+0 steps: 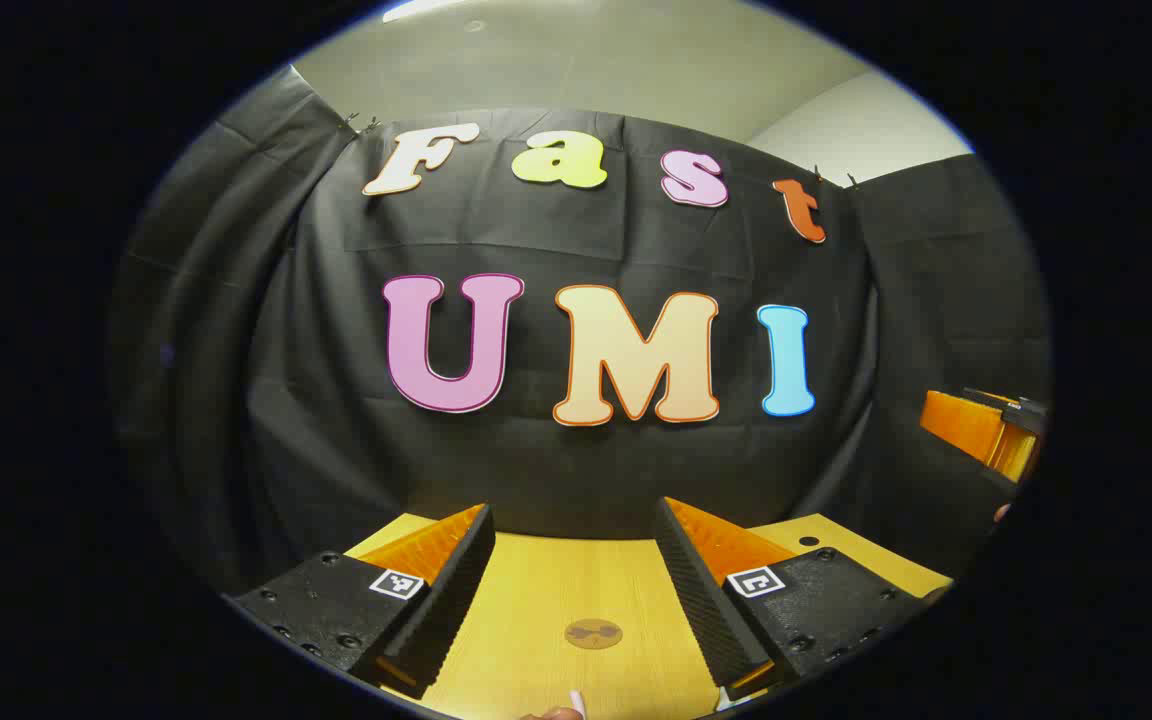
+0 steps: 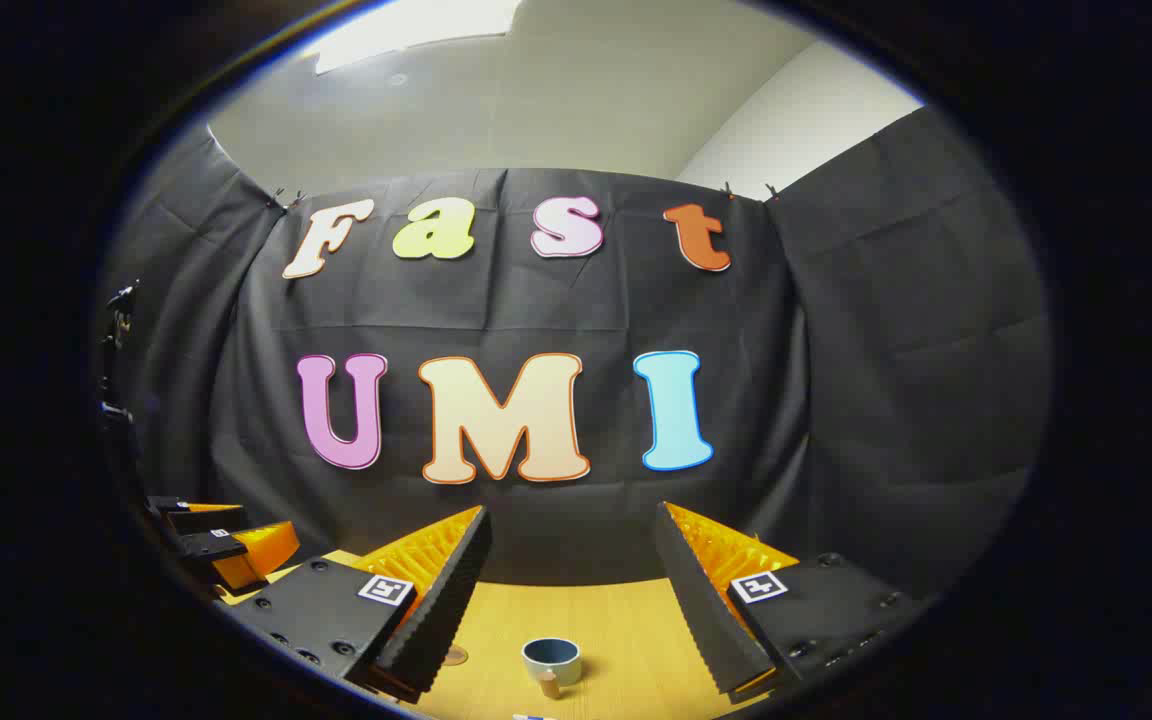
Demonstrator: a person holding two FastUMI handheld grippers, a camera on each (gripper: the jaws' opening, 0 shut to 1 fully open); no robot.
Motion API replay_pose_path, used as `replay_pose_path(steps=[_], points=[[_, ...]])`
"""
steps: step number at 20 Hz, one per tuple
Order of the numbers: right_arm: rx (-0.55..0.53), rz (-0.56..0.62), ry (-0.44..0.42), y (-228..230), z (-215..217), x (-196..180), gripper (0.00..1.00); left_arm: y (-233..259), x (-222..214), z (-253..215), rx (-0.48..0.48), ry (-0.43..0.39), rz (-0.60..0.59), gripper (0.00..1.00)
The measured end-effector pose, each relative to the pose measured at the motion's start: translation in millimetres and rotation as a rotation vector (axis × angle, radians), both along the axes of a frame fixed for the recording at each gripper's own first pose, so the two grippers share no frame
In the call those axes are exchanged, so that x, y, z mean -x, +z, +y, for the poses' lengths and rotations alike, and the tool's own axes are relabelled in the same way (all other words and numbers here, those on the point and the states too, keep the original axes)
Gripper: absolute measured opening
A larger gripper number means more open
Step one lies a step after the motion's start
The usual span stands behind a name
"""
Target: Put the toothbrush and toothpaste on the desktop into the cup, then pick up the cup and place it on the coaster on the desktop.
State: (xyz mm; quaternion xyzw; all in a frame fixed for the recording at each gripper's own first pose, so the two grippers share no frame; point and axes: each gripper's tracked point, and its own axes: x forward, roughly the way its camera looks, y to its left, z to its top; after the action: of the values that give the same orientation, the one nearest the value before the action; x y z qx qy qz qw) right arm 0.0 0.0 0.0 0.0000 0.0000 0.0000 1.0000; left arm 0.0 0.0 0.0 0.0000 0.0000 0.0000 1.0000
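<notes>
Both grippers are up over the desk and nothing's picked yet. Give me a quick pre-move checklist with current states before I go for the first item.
1. Left gripper open and empty: ok.
2. Right gripper open and empty: ok.
3. Cup upright on the desktop, mouth up: ok.
4. Coaster bare, ahead of the left gripper: ok.
5. Toothbrush and toothpaste located: cannot tell; small bits at the lower edge of both views are too cut off to identify.
6. Small tan object in front of the cup, touching it or not: cannot tell.
</notes>
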Motion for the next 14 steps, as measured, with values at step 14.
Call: replay_pose_path(steps=[14], points=[[-0.018,0.018,0.047,-1.2,4.0,-22.3,0.98,1.2,-9.5,3.5,-0.001,0.021,-0.005,0.94]])
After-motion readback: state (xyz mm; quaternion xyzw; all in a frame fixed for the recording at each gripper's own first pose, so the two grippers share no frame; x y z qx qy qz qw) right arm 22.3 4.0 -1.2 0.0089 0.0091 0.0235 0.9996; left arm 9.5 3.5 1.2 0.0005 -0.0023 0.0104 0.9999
